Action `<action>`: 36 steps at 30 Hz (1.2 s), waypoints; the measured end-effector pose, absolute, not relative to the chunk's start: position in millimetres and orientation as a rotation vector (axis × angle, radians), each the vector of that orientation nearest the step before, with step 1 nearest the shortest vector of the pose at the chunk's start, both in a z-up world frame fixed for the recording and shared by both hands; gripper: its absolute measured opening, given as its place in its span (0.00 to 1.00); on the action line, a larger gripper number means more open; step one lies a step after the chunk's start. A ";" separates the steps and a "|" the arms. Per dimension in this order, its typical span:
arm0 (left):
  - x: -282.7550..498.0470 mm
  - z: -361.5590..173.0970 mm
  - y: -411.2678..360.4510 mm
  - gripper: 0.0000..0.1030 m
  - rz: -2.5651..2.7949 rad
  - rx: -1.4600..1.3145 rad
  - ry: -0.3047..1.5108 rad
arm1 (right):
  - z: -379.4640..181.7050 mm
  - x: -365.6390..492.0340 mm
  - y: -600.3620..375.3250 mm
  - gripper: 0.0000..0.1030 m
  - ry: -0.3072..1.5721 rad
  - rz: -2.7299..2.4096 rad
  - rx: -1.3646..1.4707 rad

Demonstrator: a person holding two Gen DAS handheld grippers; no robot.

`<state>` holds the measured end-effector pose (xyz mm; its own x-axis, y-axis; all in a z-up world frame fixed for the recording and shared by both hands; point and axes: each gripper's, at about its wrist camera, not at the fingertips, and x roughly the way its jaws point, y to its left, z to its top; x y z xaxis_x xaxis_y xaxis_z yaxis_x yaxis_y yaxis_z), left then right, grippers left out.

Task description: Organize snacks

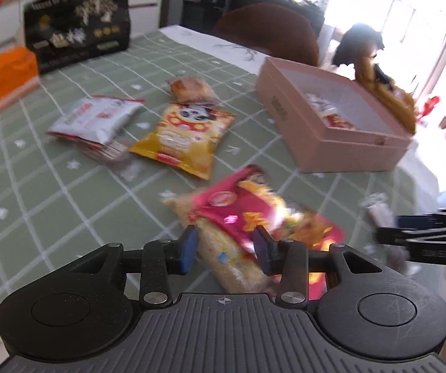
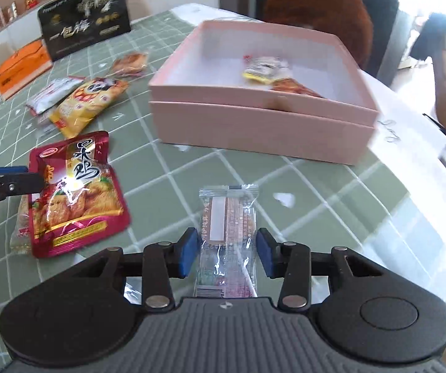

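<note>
One red pouch [image 2: 73,192], "呆鸡" label

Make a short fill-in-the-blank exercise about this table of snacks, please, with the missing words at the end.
1. The box that holds two snacks is ____ in colour.
2. The clear-wrapped snack bar lies between the fingers of the ____ gripper.
3. The yellow snack bag shows a ____ face.
4. The tablecloth is ____ with white lines.

Missing words: pink; right; panda; green

Each camera sits just behind its own hand-held gripper, looking steeply down and forward at the near surface [image 1: 52,186]. Both views share the pink box [image 2: 254,130] ahead and the red snack pouch [image 2: 73,192] between them.
</note>
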<state>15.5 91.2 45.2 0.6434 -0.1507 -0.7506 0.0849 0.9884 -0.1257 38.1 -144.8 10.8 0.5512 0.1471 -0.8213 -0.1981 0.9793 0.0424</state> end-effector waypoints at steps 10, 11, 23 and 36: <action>22.7 45.8 105.4 0.46 -0.036 -0.132 0.888 | 15.2 0.9 -164.8 0.57 0.944 0.221 0.009; 23.9 44.4 100.8 0.46 -0.037 -0.109 0.892 | 15.7 -1.2 -164.6 0.57 0.945 0.223 0.015; -20.6 38.3 70.8 0.33 -0.138 -0.054 0.965 | 29.9 -36.3 -140.4 0.60 0.918 0.369 -0.050; -37.6 38.6 59.4 0.33 -0.143 -0.032 1.002 | 15.6 -19.5 -86.7 0.73 0.986 0.453 -0.064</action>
